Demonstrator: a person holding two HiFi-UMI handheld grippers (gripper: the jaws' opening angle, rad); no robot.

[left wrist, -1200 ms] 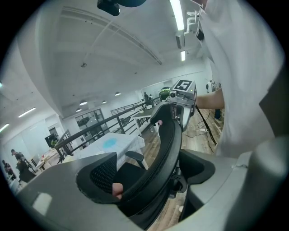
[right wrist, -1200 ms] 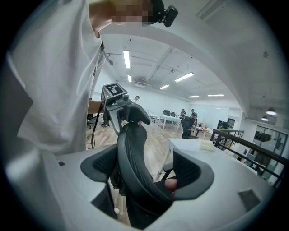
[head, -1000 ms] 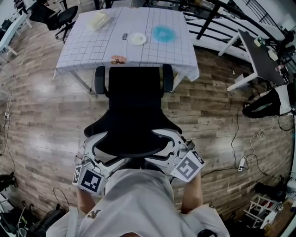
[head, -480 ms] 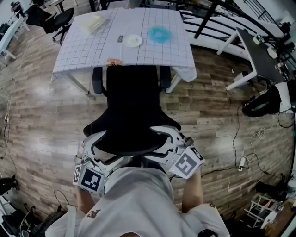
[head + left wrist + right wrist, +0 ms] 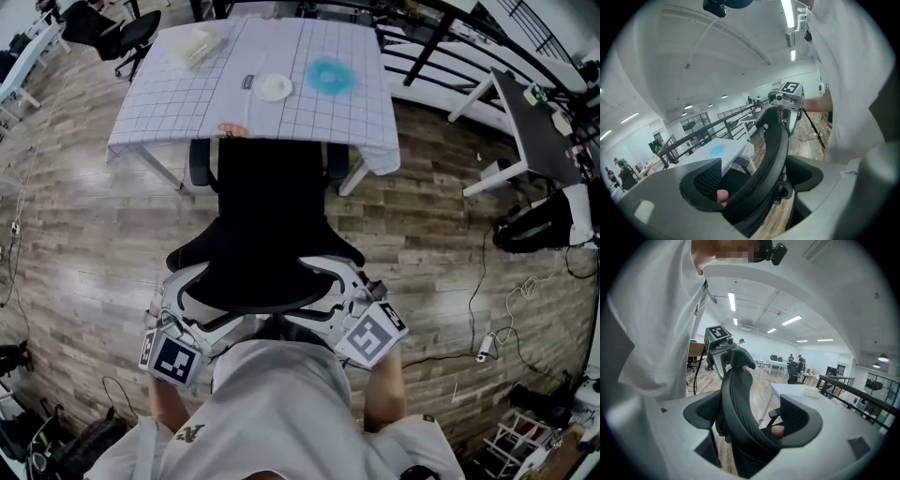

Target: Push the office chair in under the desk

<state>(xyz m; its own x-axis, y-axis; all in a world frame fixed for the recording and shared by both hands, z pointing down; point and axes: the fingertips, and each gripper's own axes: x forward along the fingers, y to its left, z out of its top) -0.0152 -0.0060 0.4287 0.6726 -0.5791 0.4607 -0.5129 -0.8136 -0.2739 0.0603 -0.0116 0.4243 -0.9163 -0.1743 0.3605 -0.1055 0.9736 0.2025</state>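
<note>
The black office chair (image 5: 272,225) stands in front of me with its back toward me; its seat front and armrests reach under the near edge of the desk (image 5: 178,103), which is covered by a white grid cloth. My left gripper (image 5: 192,302) clamps the left end of the backrest's top edge and my right gripper (image 5: 342,286) clamps the right end. In the left gripper view the curved backrest (image 5: 773,150) runs between the left gripper's (image 5: 757,180) jaws. In the right gripper view the backrest (image 5: 738,399) likewise sits between the right gripper's (image 5: 752,420) jaws.
On the desk lie a white plate (image 5: 274,87), a blue round item (image 5: 330,75), a pale box (image 5: 194,45) and a small orange thing (image 5: 234,130) at the near edge. Another office chair (image 5: 122,33) stands far left. A black desk (image 5: 539,122), a bag (image 5: 534,225) and floor cables (image 5: 487,347) are at the right.
The chair has rolled a little farther toward the desk, with its armrests now closer under the cloth's edge. Both grippers have kept their hold on the backrest.
</note>
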